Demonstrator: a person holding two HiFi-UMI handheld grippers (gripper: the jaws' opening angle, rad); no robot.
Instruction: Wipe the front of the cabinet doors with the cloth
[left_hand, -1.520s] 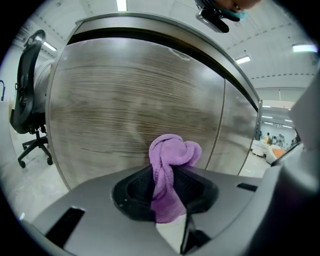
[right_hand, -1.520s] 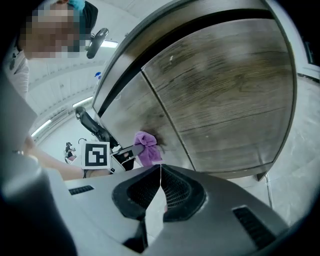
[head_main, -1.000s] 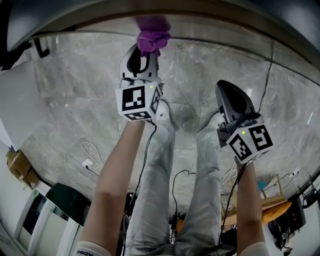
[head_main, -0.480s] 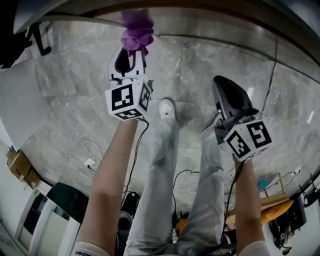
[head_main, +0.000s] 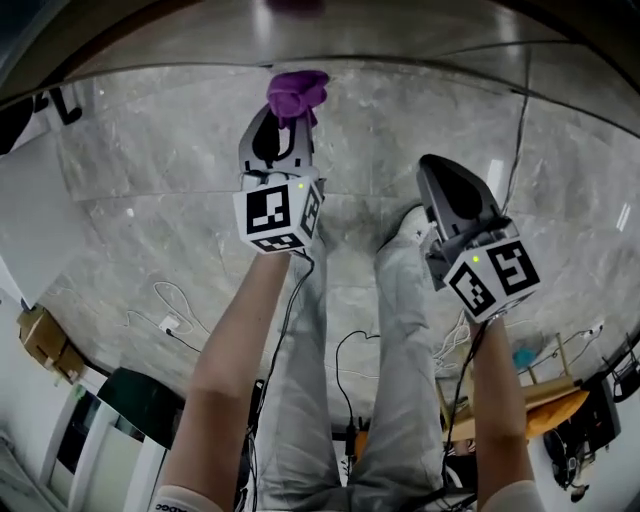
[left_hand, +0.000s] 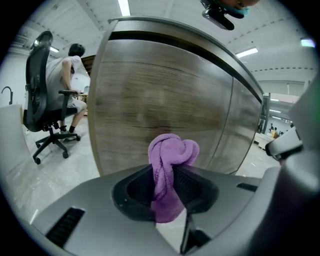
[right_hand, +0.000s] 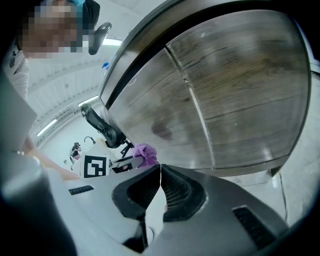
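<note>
Head view looked steeply down on the person's bare forearms (head_main: 235, 350) and grey trouser legs (head_main: 320, 340), over a pale marble floor (head_main: 140, 190) with loose cables (head_main: 175, 310) lying near the feet. The left gripper (head_main: 287, 120) reached farther forward than the right gripper (head_main: 441, 178), and each carried a marker cube (head_main: 280, 212) at its near end.

In the left gripper view the jaws were clamped on the purple cloth (left_hand: 170, 155). A strip of it ran down between them, and a twisted bunch stood out beyond their tips. The right gripper's jaws were pressed together with nothing between them. It was held to the right of the left one and well apart from the cloth.

Beyond the cloth stood the cabinet doors (left_hand: 160, 95), brown wood grain with a dark band along the top edge and an upright seam between two panels toward the right. The bunch sat low in front of the left panel, close to it; whether it touched the wood could not be told. In the right gripper view the cloth showed at the left, near the doors' lower edge.

Far to the left, past the cabinet's edge, a black office chair (left_hand: 40, 95) stood on the floor with a person (left_hand: 72, 62) seated just beyond it.
</note>
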